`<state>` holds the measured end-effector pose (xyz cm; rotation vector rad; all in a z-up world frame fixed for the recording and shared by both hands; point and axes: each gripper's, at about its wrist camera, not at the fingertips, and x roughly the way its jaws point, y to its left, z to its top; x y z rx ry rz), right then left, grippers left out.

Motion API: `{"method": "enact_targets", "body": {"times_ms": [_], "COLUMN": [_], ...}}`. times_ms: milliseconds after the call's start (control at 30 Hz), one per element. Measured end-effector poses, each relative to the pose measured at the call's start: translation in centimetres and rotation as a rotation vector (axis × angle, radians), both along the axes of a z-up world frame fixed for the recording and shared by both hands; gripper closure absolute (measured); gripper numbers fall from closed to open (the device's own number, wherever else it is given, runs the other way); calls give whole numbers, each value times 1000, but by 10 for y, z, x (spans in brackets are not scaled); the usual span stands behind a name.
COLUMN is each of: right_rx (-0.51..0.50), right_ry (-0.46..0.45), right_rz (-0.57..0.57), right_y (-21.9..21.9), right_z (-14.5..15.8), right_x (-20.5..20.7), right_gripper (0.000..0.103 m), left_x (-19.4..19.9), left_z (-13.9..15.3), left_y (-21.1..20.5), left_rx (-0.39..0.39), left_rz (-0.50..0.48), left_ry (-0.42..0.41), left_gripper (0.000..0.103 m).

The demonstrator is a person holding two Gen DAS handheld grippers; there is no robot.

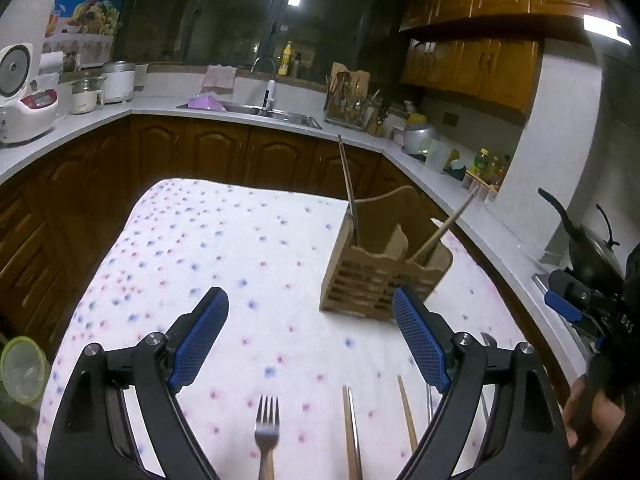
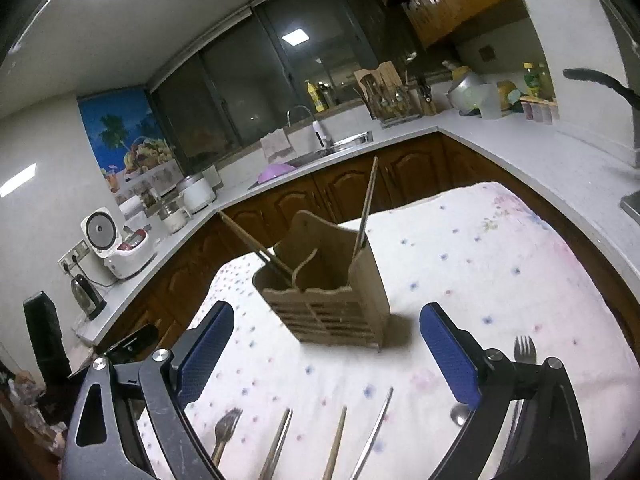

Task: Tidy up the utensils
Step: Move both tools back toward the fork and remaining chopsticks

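A slatted wooden utensil holder (image 1: 384,280) (image 2: 332,312) stands on the flower-print tablecloth (image 1: 240,240), with a chopstick (image 1: 348,184) leaning in one compartment and another (image 1: 448,224) in a second. My left gripper (image 1: 308,300) is open and empty, short of the holder. A fork (image 1: 267,420) and loose chopsticks (image 1: 350,432) lie below it. My right gripper (image 2: 326,316) is also open and empty, facing the holder. Under it lie a fork (image 2: 224,428), chopsticks (image 2: 336,440), a spoon (image 2: 460,414) and a second fork (image 2: 524,350).
Brown cabinets and a pale counter (image 1: 360,136) wrap around the table, with a sink (image 1: 256,110), rice cookers (image 1: 28,104) and a knife rack (image 1: 348,96). A dark pan (image 1: 592,240) sits at the right. A green-rimmed container (image 1: 20,368) lies off the table's left edge.
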<state>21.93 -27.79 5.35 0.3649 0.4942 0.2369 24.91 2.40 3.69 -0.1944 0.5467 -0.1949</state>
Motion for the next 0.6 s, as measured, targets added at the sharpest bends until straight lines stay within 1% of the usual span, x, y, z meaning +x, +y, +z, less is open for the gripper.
{"method": "enact_targets", "body": {"times_ms": [67, 167, 367, 600], "right_rx": [1, -15, -56, -77], "right_ry": [5, 18, 60, 118], "right_rz": [1, -1, 3, 3], "right_y": [-1, 0, 5, 5], "right_z": [-3, -7, -25, -48], "right_x": [-9, -19, -39, -50], "right_gripper": [8, 7, 6, 6], "left_x": [-9, -21, -39, -48], "left_z": [-2, -6, -25, -48], "left_y": [2, 0, -8, -10], "left_rx": [-3, 15, 93, 112], "left_rz": [0, 0, -28, -47], "left_ry": [7, 19, 72, 142], "left_gripper": [16, 16, 16, 16]}}
